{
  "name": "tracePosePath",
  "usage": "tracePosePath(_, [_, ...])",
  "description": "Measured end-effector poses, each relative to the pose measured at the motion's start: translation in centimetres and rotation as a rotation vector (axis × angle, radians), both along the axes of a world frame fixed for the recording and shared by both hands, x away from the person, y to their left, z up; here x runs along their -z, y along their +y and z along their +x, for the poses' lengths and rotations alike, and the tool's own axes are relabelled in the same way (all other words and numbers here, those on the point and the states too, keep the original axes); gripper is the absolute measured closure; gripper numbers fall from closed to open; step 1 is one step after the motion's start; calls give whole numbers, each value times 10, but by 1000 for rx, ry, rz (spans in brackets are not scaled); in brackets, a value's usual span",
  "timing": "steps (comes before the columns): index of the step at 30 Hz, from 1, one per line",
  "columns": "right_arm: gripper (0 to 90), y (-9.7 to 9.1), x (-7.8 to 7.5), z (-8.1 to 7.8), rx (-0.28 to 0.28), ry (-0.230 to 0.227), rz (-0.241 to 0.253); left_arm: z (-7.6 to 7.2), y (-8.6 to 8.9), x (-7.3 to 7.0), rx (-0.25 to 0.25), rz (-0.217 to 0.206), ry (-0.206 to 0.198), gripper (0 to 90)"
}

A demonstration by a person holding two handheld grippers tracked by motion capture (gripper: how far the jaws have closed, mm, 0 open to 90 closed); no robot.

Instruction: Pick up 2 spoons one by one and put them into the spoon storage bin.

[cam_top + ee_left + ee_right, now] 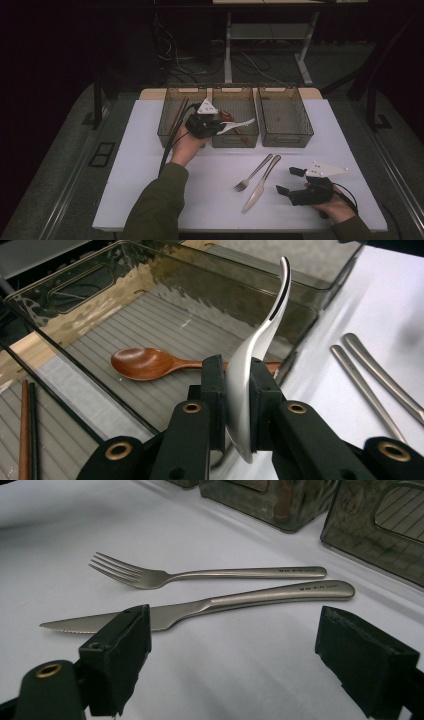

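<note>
- High view: the left gripper [216, 126] hangs over the middle bin [235, 141] of three smoked-plastic bins at the far side of the white table [150, 185]; its jaws are clamped on a metal spoon [239, 123], whose handle sticks out to the right over the bin
- Left gripper view: the spoon [255, 355] is pinched by its bowl between the two black pads, handle rising and curving away; below it a wooden spoon [150, 363] lies on the ribbed floor of the bin; chopsticks [27, 430] lie in the neighbouring bin
- Right gripper view: the right gripper [230, 655] rests low over the table, jaws wide apart and holding nothing; a knife [210, 607] lies just beyond its fingertips, a fork [200, 575] beside it, the two near but apart
</note>
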State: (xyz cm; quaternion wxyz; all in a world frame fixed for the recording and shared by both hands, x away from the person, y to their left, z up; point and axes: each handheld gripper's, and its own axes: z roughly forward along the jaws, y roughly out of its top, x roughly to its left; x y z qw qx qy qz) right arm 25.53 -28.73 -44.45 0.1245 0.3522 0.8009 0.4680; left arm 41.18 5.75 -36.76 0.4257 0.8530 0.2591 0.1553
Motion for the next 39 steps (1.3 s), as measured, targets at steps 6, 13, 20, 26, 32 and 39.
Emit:
tracePosePath(6, [146, 0, 0, 0, -2, 0, -3, 9, -7, 6, -18, 16, 10, 800])
tracePosePath(13, [146, 1, 0, -1, -3, 0, -4, 18, -13, 13, -28, 48, 35, 799])
tracePosePath(20, [146, 1, 0, -1, -6, -2, -3, 25, -16, 19, -40, 72, 64, 798])
tracePosePath(26, [146, 1, 0, -1, -8, -3, -4, 27, -16, 22, -46, 75, 69, 768])
tracePosePath(32, [145, 1, 0, -1, -8, -2, -4, 26, -17, 23, -52, 67, 71, 743])
tracePosePath(39, [146, 1, 0, -1, -8, -2, -3, 26, -14, 18, -57, 35, 52, 681])
